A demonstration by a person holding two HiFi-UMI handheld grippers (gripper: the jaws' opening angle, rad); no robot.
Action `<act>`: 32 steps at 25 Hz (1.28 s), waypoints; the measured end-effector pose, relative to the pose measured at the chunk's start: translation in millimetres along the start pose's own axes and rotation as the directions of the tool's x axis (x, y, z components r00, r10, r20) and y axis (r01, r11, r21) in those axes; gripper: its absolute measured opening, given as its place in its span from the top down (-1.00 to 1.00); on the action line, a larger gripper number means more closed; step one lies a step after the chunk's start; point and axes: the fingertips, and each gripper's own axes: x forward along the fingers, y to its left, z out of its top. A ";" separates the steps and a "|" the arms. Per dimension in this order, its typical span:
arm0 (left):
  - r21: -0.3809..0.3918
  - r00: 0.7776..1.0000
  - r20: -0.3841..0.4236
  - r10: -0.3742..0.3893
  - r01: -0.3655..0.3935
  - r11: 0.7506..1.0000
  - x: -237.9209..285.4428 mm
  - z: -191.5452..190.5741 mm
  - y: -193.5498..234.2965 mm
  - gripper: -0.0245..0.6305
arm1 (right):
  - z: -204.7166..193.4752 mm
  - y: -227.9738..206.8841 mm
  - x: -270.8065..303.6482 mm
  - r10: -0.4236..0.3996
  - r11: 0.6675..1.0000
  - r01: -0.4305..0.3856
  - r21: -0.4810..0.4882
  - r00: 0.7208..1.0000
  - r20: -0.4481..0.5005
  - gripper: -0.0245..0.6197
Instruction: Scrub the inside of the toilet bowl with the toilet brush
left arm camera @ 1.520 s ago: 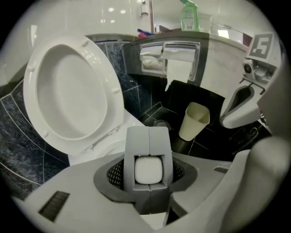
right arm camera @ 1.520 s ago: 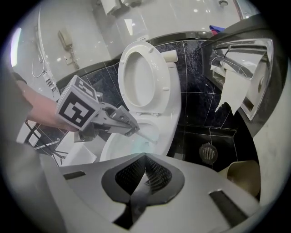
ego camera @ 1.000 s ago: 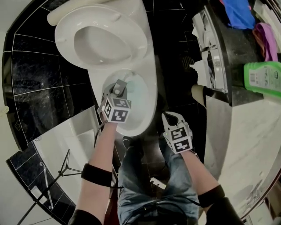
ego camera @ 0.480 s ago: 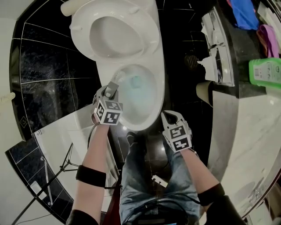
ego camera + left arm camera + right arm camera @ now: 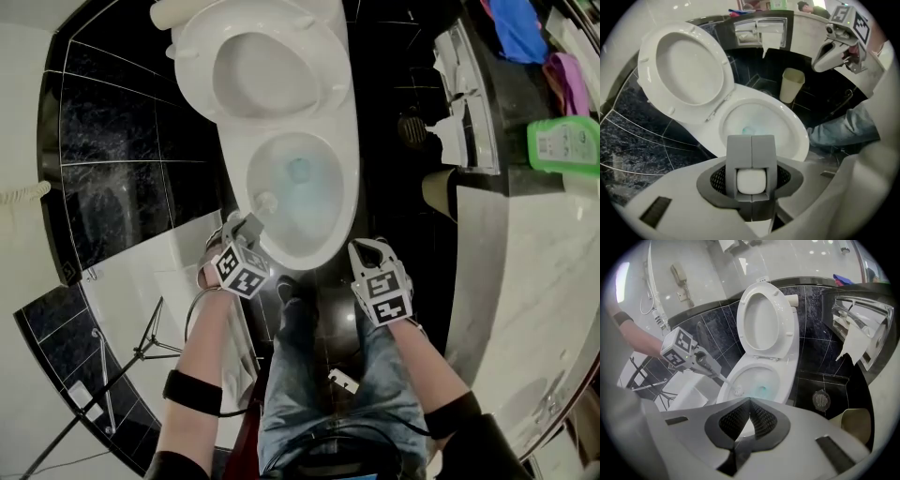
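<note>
The left hand-held gripper (image 5: 246, 228) has slid from over the white ceramic toilet bowl (image 5: 337, 202), frame centre, to its lower-left rim. Its jaws are clamped on the slim white toilet brush (image 5: 265, 200), whose head is at that rim. The right hand-held gripper (image 5: 371, 249), lower centre, is closed and empty.

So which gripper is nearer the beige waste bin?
Right. The right gripper is on the waste bin side of the toilet bowl; the left gripper sits opposite.

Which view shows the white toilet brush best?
Right gripper view: the white toilet brush shows full length, from left gripper to white toilet bowl rim. Head view shows it foreshortened; left gripper view, only its clamped handle end.
</note>
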 end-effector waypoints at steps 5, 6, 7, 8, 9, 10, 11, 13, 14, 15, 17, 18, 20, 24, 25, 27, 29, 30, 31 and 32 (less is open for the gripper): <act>0.024 0.993 -0.024 -0.117 0.118 0.993 -10.2 -18.4 -46.9 0.39 | 1.1 3.1 -3.1 -0.004 1.000 0.004 0.006 1.000 -0.001 0.87; 0.028 0.991 -0.023 -0.132 0.133 0.991 -12.5 -20.5 -54.4 0.39 | 2.2 3.6 -3.2 -0.003 1.000 0.003 0.007 1.000 0.001 0.87; 0.032 0.989 -0.021 -0.148 0.148 0.988 -14.2 -22.3 -62.4 0.39 | 3.4 3.4 -3.2 -0.002 1.000 0.002 0.007 1.000 0.003 0.87; 0.039 0.986 -0.018 -0.164 0.165 0.986 -15.6 -23.3 -71.0 0.39 | 4.4 2.5 -3.4 -0.002 1.000 0.002 0.008 1.000 0.005 0.87; 0.049 0.984 -0.016 -0.177 0.178 0.983 -16.7 -23.5 -79.5 0.39 | 5.0 1.0 -3.7 -0.003 1.000 0.003 0.009 1.000 0.006 0.87; 0.065 0.983 -0.015 -0.184 0.184 0.981 -17.4 -22.7 -87.0 0.39 | 5.5 -1.1 -4.1 -0.004 1.000 0.004 0.011 1.000 0.008 0.87; 0.086 0.983 -0.014 -0.185 0.185 0.979 -17.7 -20.8 -93.5 0.39 | 6.1 -3.7 -4.6 -0.005 1.000 0.005 0.013 1.000 0.009 0.87; 0.123 0.982 -0.008 -0.189 0.188 0.974 -17.7 -13.2 -105.5 0.39 | 6.7 -10.0 -6.8 -0.009 1.000 0.009 0.017 1.000 0.011 0.87; 0.131 0.981 0.000 -0.196 0.194 0.972 -17.7 -7.4 -111.6 0.39 | 6.4 -13.4 -8.6 -0.011 1.000 0.011 0.018 1.000 0.011 0.87; 0.131 0.978 0.011 -0.206 0.203 0.970 -17.7 -0.5 -117.7 0.39 | 6.0 -17.2 -10.6 -0.014 1.000 0.013 0.019 1.000 0.011 0.87; 0.124 0.974 0.038 -0.225 0.219 0.968 -16.9 17.1 -129.7 0.39 | 5.5 -25.8 -14.7 -0.020 1.000 0.020 0.020 1.000 0.010 0.87; 0.118 0.971 0.053 -0.232 0.224 0.967 -16.0 27.4 -135.8 0.39 | 5.4 -30.6 -16.8 -0.024 1.000 0.023 0.020 1.000 0.010 0.87; 0.105 0.970 0.080 -0.230 0.221 0.970 -13.1 48.1 -145.9 0.39 | 5.5 -40.2 -20.4 -0.031 0.999 0.031 0.021 0.999 0.010 0.87; 0.049 0.973 0.133 -0.188 0.183 0.982 -5.4 85.3 -147.6 0.39 | 6.4 -58.2 -23.7 -0.041 0.999 0.041 0.024 0.999 0.014 0.87; 0.016 0.973 0.153 -0.175 0.175 0.984 -4.3 95.5 -143.8 0.39 | 6.3 -62.1 -23.7 -0.043 0.999 0.042 0.024 0.999 0.015 0.87; -0.051 0.970 0.195 -0.148 0.160 0.986 -3.6 117.4 -133.9 0.39 | 5.6 -68.0 -22.8 -0.043 0.999 0.043 0.024 0.999 0.014 0.87; -0.100 0.967 0.225 -0.118 0.144 0.985 -1.5 138.0 -122.9 0.39 | 5.8 -71.5 -20.8 -0.041 0.999 0.040 0.024 0.999 0.015 0.87; -0.121 0.967 0.234 -0.104 0.136 0.983 1.0 146.6 -117.2 0.39 | 6.8 -72.6 -19.4 -0.038 0.999 0.037 0.024 0.999 0.017 0.87; -0.141 0.967 0.239 -0.091 0.127 0.982 4.5 154.0 -111.3 0.39 | 8.3 -73.5 -17.8 -0.035 0.999 0.035 0.023 0.999 0.019 0.87; -0.162 0.967 0.244 -0.077 0.119 0.980 8.5 160.1 -104.9 0.39 | 10.2 -74.6 -16.2 -0.033 0.999 0.032 0.023 0.999 0.022 0.87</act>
